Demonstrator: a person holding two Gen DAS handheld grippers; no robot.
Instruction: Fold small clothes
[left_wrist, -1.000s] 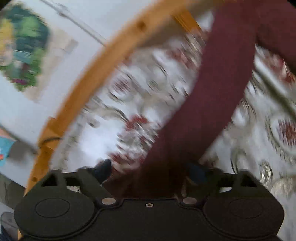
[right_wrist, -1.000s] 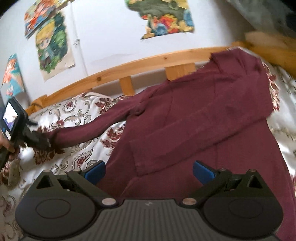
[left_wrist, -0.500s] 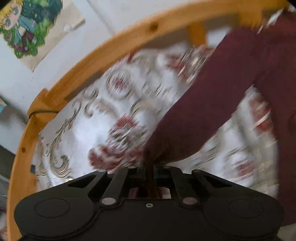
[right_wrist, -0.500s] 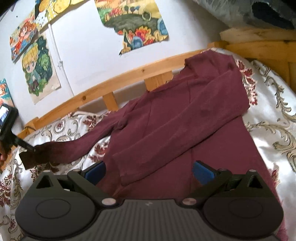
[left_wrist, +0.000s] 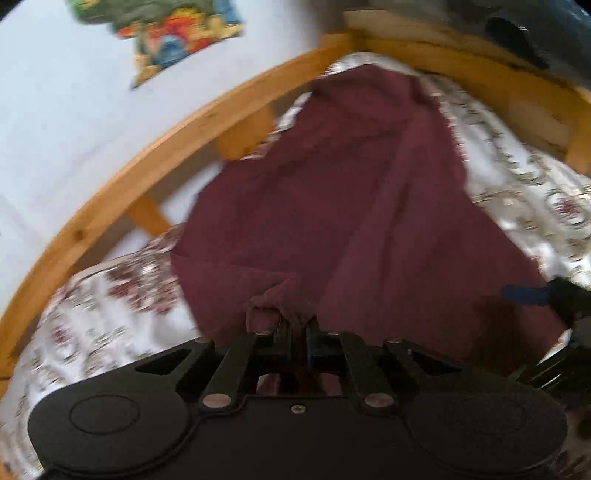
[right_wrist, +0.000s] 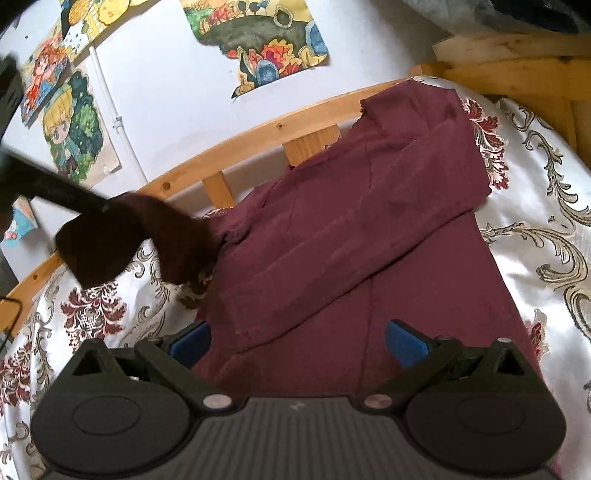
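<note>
Sweater (right_wrist: 369, 236): dark maroon, long-sleeved, soft knit with a slightly fuzzy surface – it lies spread on the bedspread, neck end toward the far wooden rail, hem toward the near edge.
Right sleeve (right_wrist: 424, 173): folded across the chest in a flat diagonal band, its cuff end low on the left side of the body.
Left sleeve (right_wrist: 122, 240): lifted off the bed on the left, bunched and hanging in shadow (it looks almost brown there).
Left gripper (left_wrist: 295, 328): jaws together, clamped on the sleeve's cuff; a wad of maroon cloth puckers just ahead of the fingers. The left wrist view is blurred.
Right gripper (right_wrist: 297, 341): jaws wide apart, blue pads on either side of the lower part of the sweater; whether they touch the cloth cannot be told.
Bedspread (right_wrist: 546, 236): glossy white with grey scrolls and dark red flower medallions – it shows on both sides of the sweater.
Bed frame (right_wrist: 258, 129): light wood rail with short slats, along the far side.
Wall (right_wrist: 166, 92): pale, with colourful cartoon posters (right_wrist: 258, 40) stuck above the rail.
</note>
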